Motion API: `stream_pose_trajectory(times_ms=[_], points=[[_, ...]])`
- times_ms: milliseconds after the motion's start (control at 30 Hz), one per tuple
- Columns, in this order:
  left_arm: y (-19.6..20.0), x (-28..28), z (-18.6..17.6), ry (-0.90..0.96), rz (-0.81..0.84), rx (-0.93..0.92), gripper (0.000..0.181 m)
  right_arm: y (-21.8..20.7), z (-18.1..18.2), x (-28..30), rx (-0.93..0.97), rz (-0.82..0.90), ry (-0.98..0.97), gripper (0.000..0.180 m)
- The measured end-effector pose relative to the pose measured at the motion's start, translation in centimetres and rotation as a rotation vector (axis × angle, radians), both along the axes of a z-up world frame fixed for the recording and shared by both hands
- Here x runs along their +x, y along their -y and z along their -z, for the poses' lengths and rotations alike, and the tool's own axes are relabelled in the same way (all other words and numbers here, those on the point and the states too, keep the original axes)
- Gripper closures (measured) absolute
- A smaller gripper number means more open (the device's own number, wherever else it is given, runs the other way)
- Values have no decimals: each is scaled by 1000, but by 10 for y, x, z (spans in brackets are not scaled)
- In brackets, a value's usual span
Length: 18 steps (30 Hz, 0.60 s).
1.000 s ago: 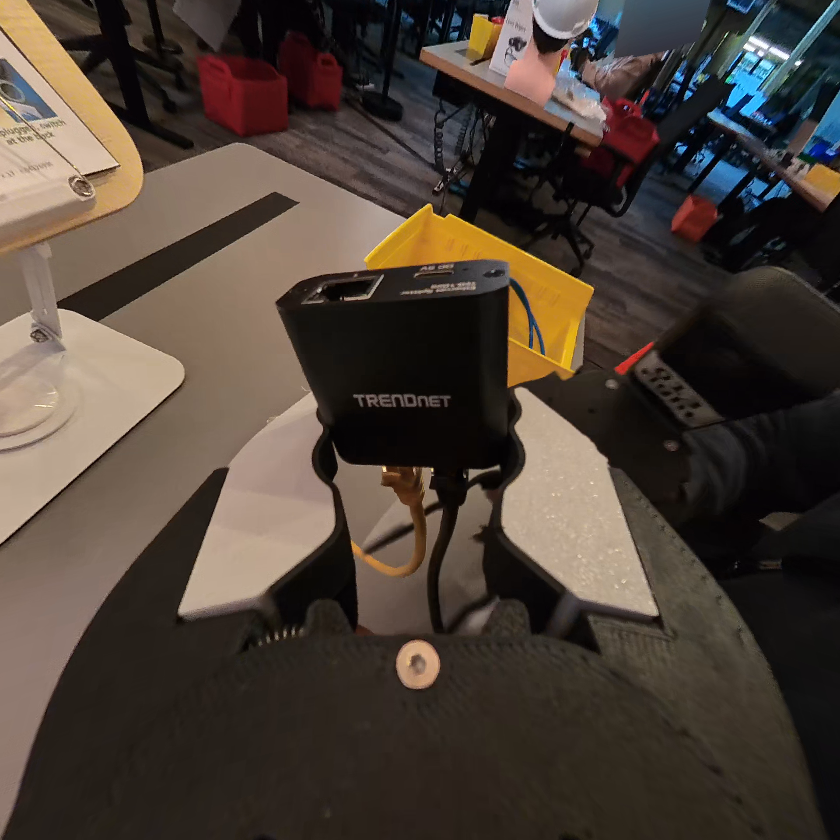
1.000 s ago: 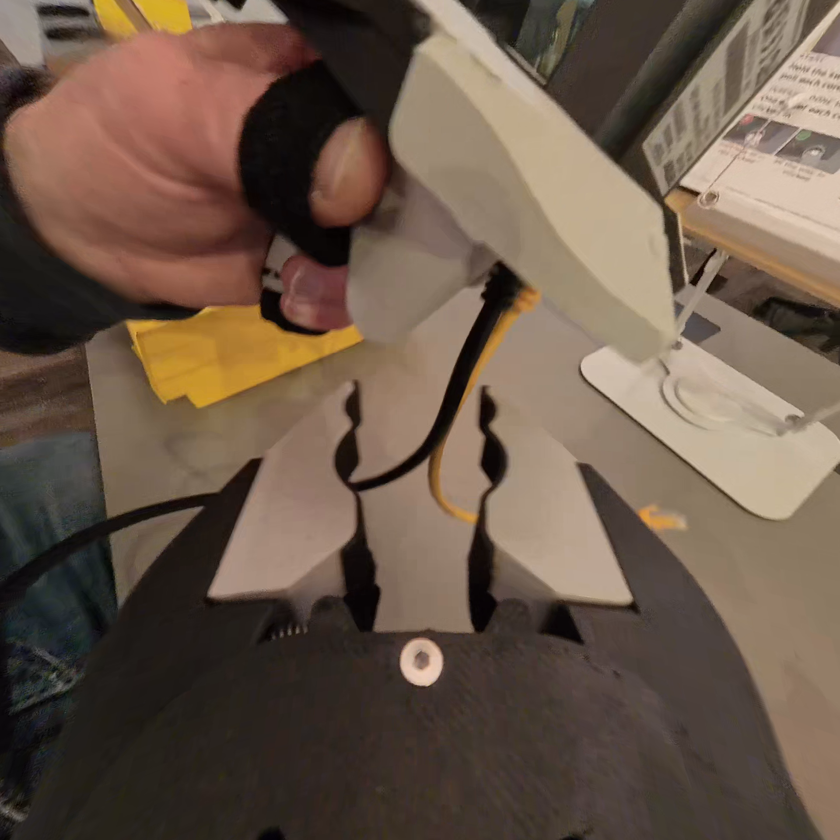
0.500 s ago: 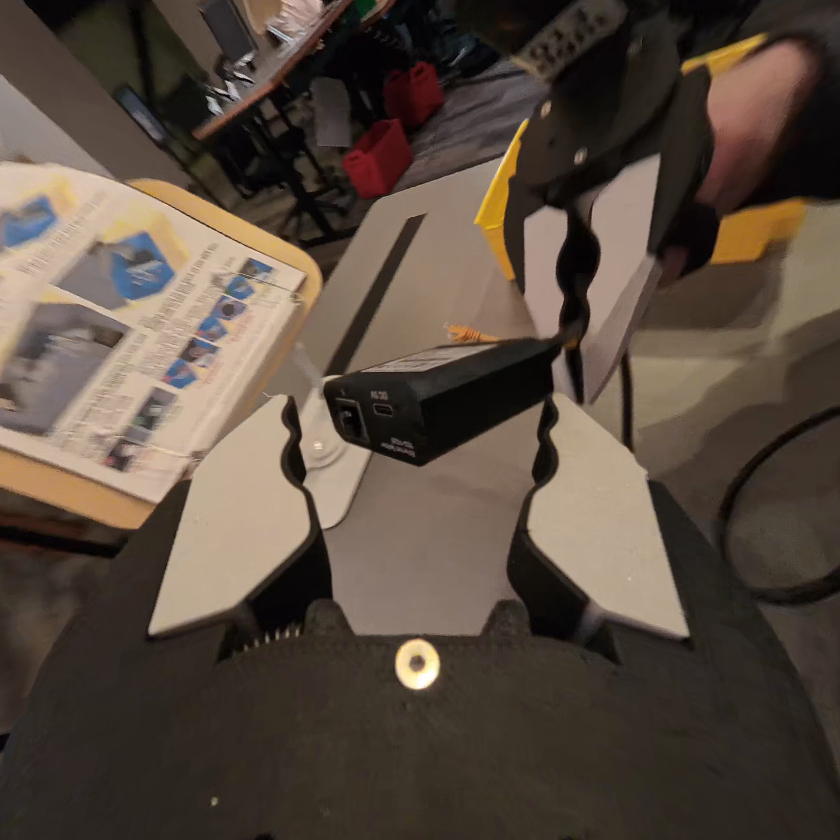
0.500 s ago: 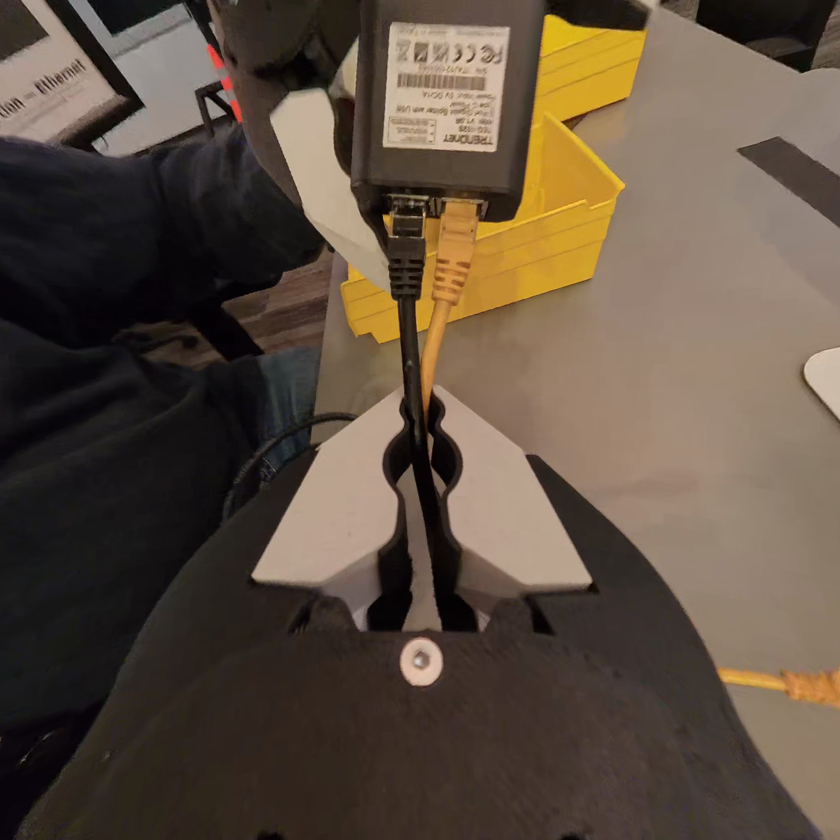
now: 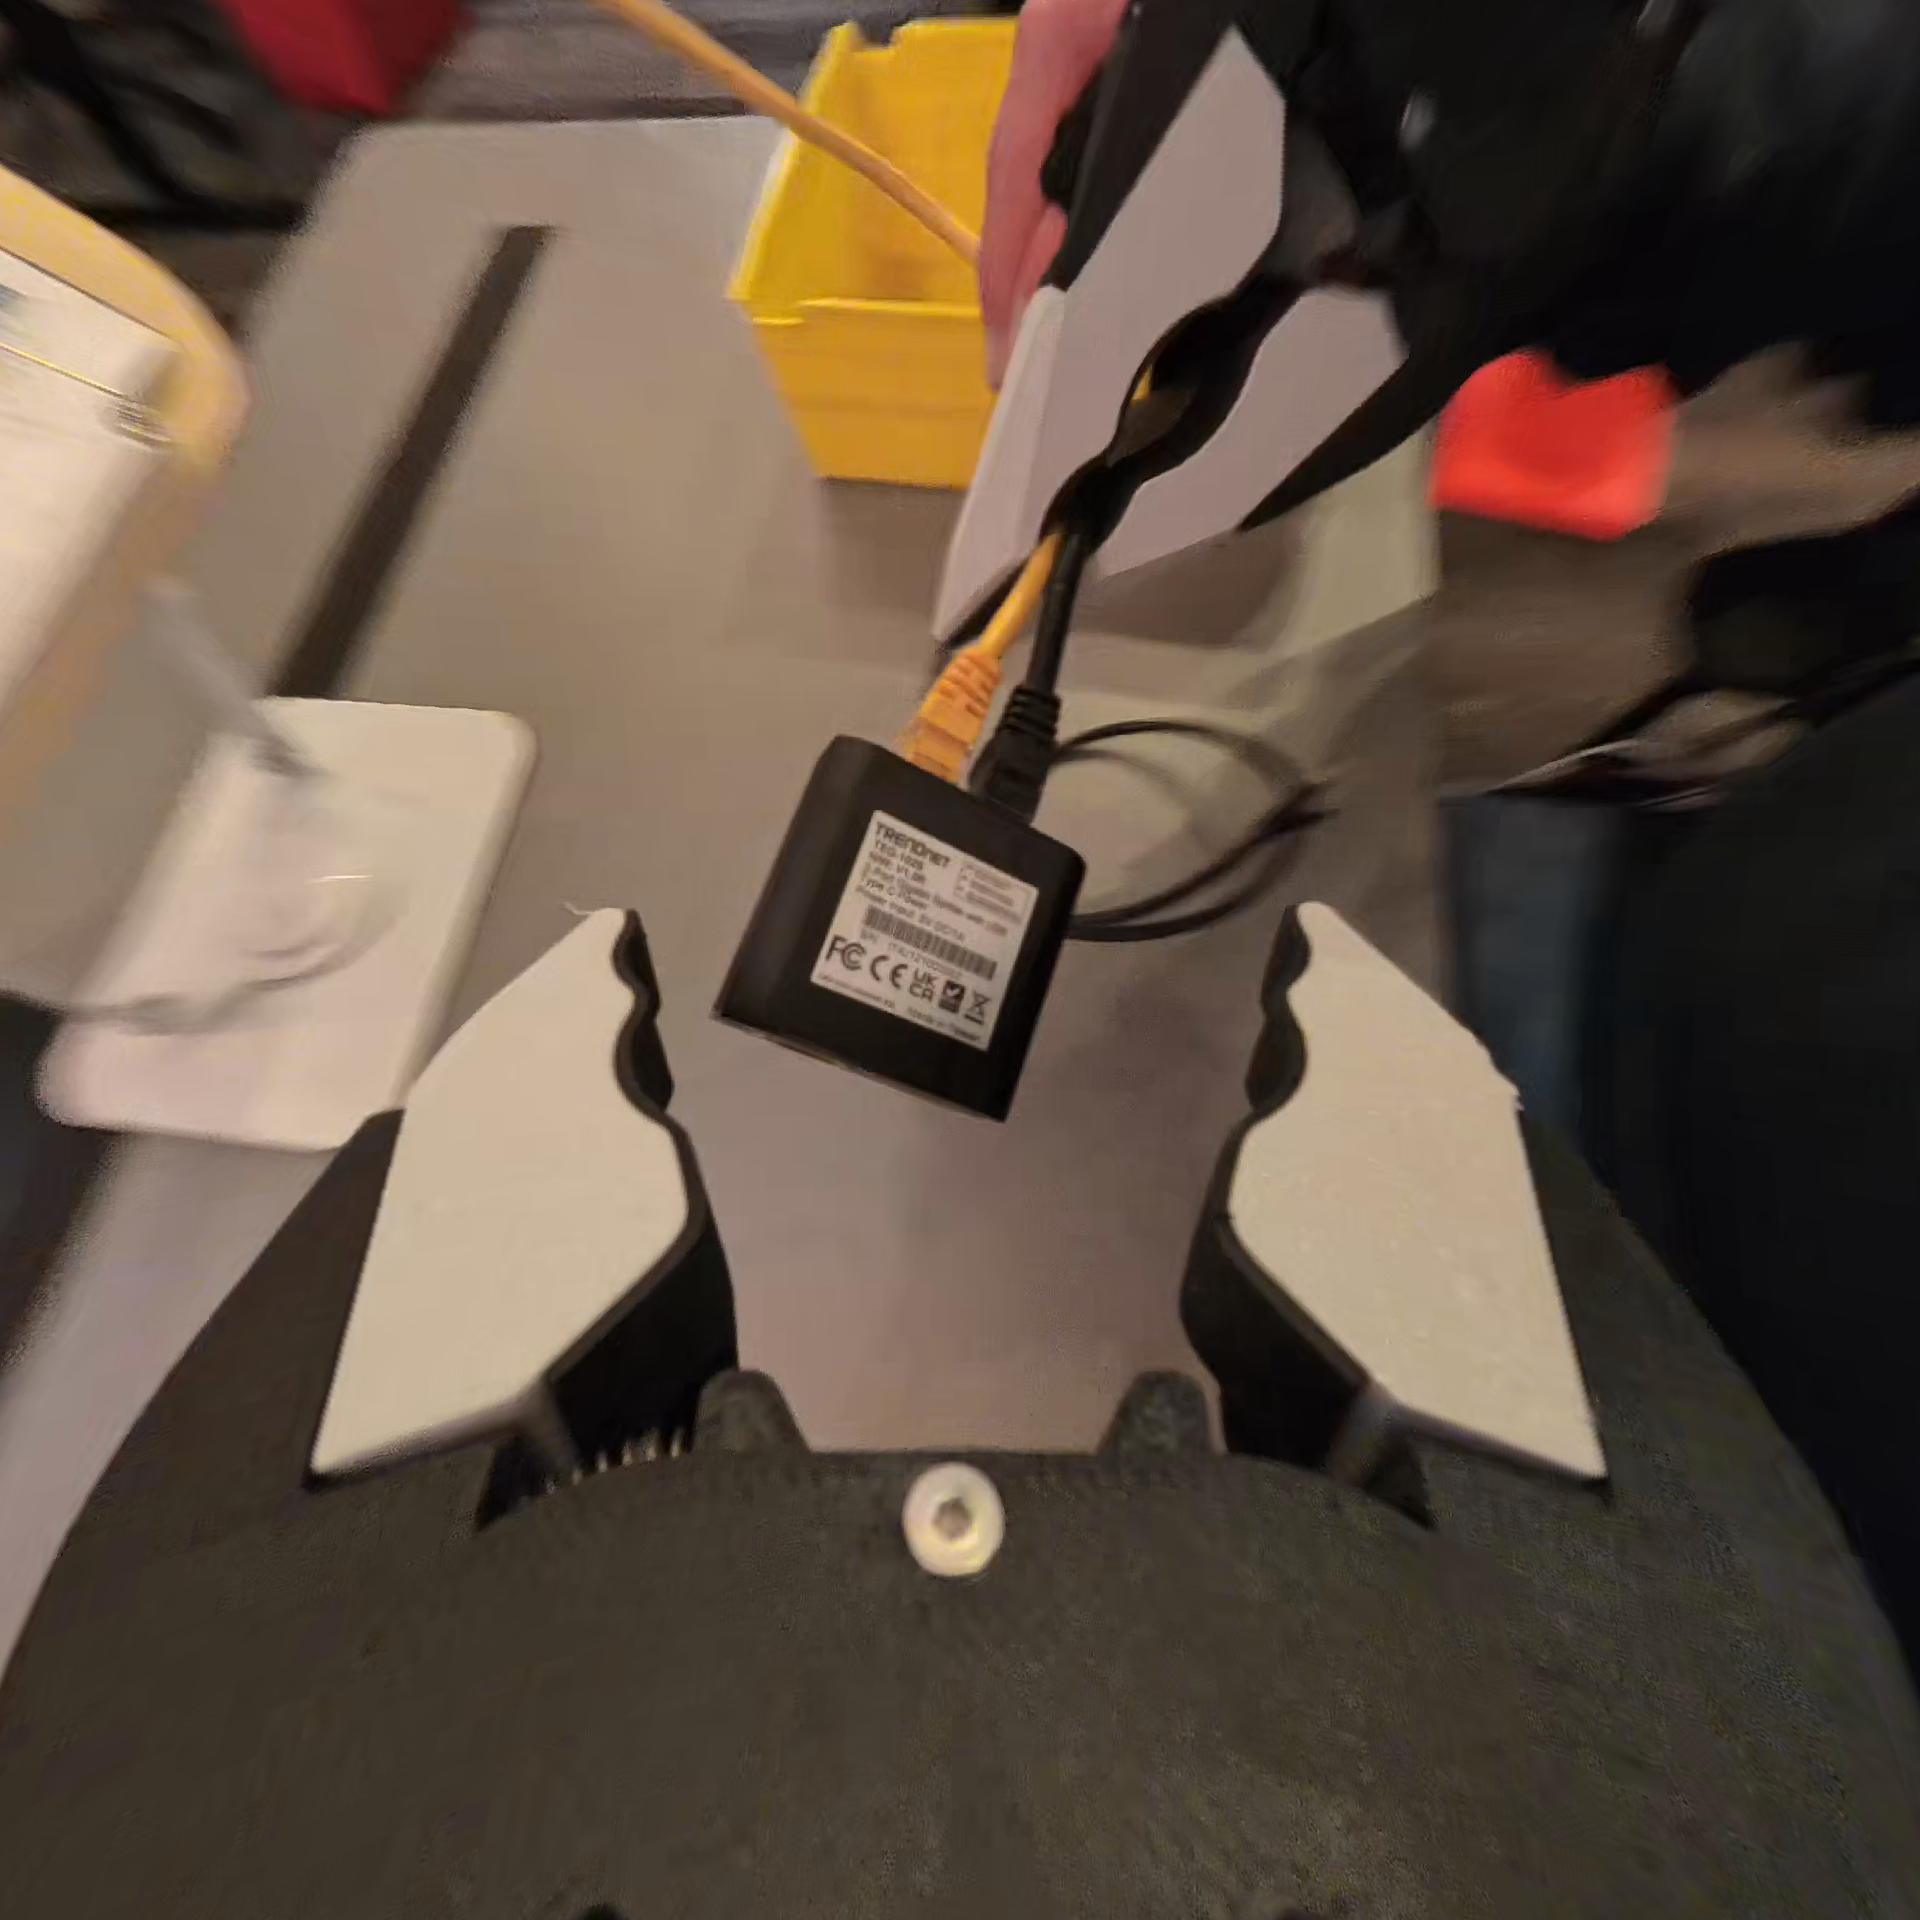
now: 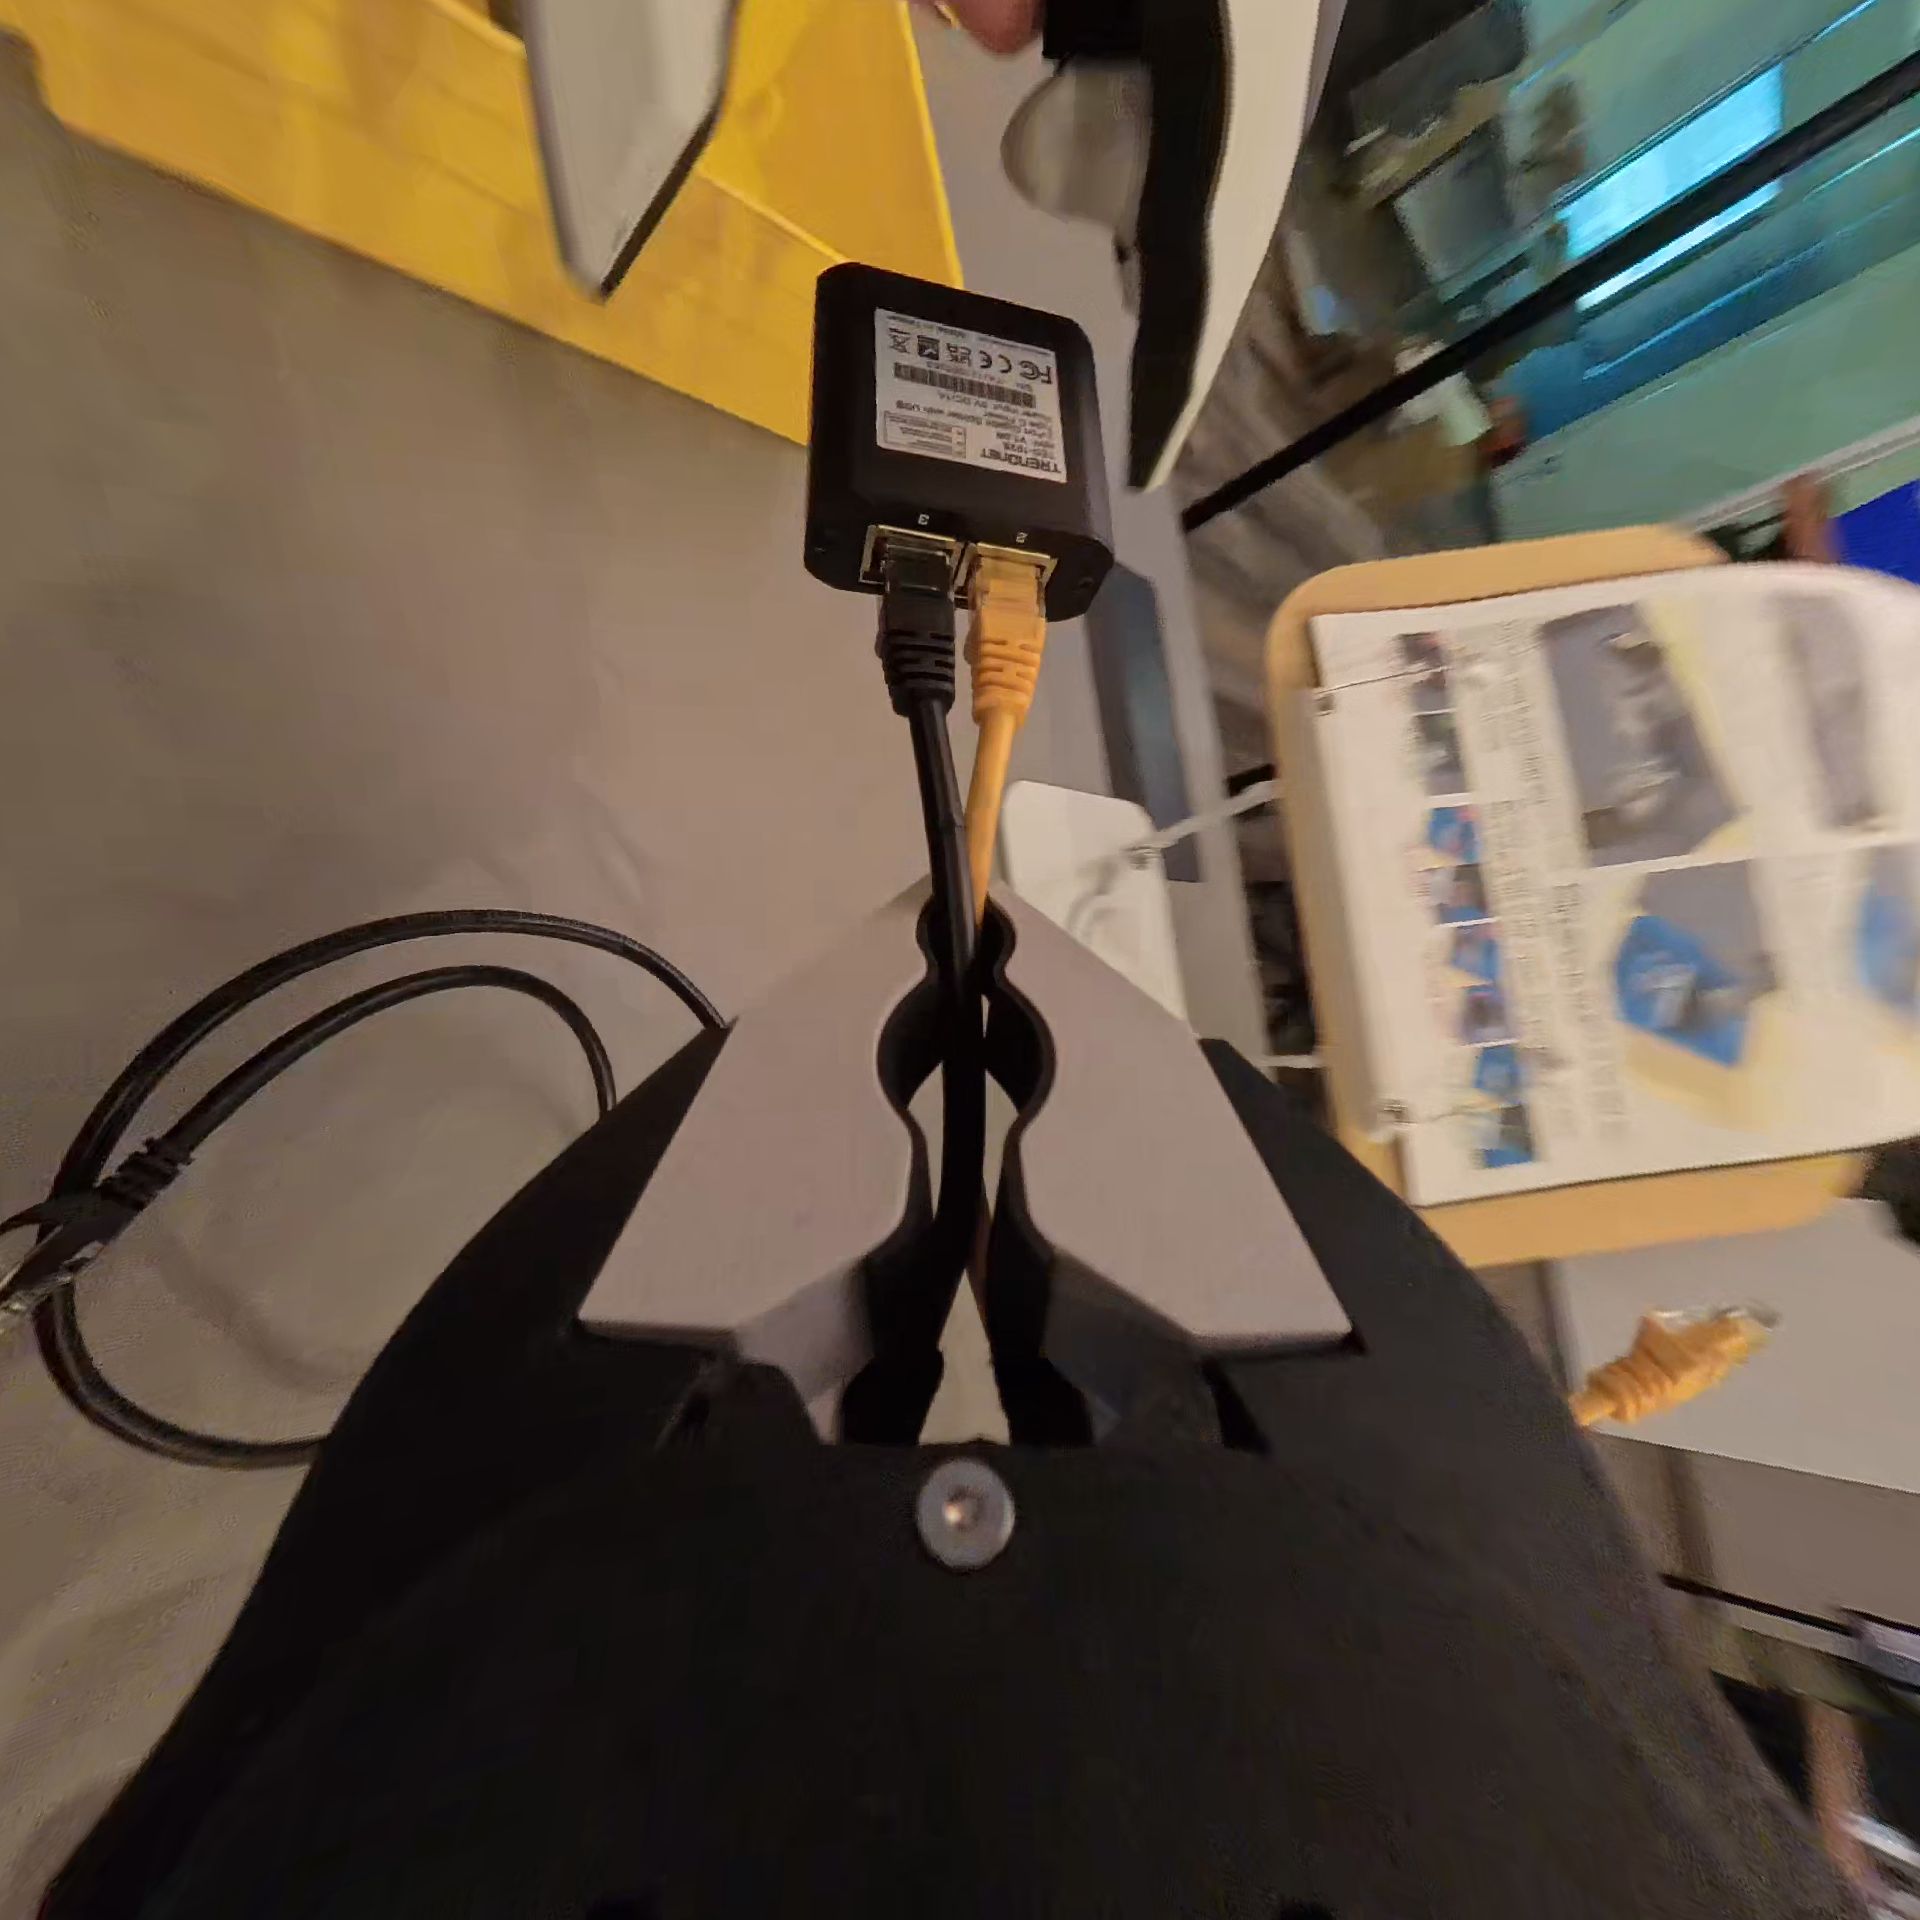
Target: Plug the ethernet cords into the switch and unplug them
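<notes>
The left claw (image 5: pixel 951 1023) has let go of the switch (image 5: pixel 902 940): a second ago its fingers were clamped on the black box, and now they stand spread wide on either side of it, touching nothing. The switch hangs in the air above the grey table (image 5: pixel 644 436), label side up, carried only by its two cords. That hand-over matters for the task, since both plugs sit in their sockets and the plugging half looks done; unplugging probably needs the box held firm again while the cords are pulled, so the open left claw seems to be regrasping it. The right claw (image 6: pixel 961 920) is pressed together on the black cord (image 6: pixel 940 774) and the yellow cord (image 6: pixel 989 774) a little way behind their plugs, pinching both in the notches of its fingers (the yellow one is mostly hidden behind the black inside the grip, so how firmly it is caught I cannot tell). From the right wrist view the switch (image 6: pixel 956 436) points away with the two plugs side by side in its near face. The loose black cable coils on the table toward its near edge, and the yellow cord's free plug (image 6: pixel 1673 1361) lies near the foot of the sign stand (image 6: pixel 1070 842). A yellow bin (image 5: pixel 878 301) sits at the far edge of the table, well apart from the switch.
</notes>
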<state>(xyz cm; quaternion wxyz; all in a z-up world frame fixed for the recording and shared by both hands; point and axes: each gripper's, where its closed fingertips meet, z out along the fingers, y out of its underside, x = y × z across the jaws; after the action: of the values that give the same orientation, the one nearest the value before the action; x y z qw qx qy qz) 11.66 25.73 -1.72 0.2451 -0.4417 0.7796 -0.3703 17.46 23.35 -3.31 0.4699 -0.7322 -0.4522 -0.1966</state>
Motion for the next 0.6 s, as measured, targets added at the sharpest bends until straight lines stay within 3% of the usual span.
stream_pose_trajectory(times_ms=[33, 100, 200, 300, 433, 533, 600], points=[[5, -4, 3, -65, 49, -119, 72, 1, -3, 1, 37, 2, 56, 180], [10, -8, 11, -186, 118, -270, 73, 3, -8, 1, 106, -5, 177, 180], [23, -12, 26, -294, 222, -328, 88, 8, -11, -7, 171, -43, 271, 180], [38, -19, 40, -364, 316, -272, 139, 10, -9, -8, 190, -64, 320, 180], [34, -9, 48, -293, 245, -137, 141, 8, 7, 3, 119, -33, 269, 178], [23, 0, 51, -191, 152, 93, 144, 12, 16, 8, 63, -19, 206, 144], [21, 7, 41, -97, 89, 189, 144, 18, 10, 3, 59, -25, 106, 136]])
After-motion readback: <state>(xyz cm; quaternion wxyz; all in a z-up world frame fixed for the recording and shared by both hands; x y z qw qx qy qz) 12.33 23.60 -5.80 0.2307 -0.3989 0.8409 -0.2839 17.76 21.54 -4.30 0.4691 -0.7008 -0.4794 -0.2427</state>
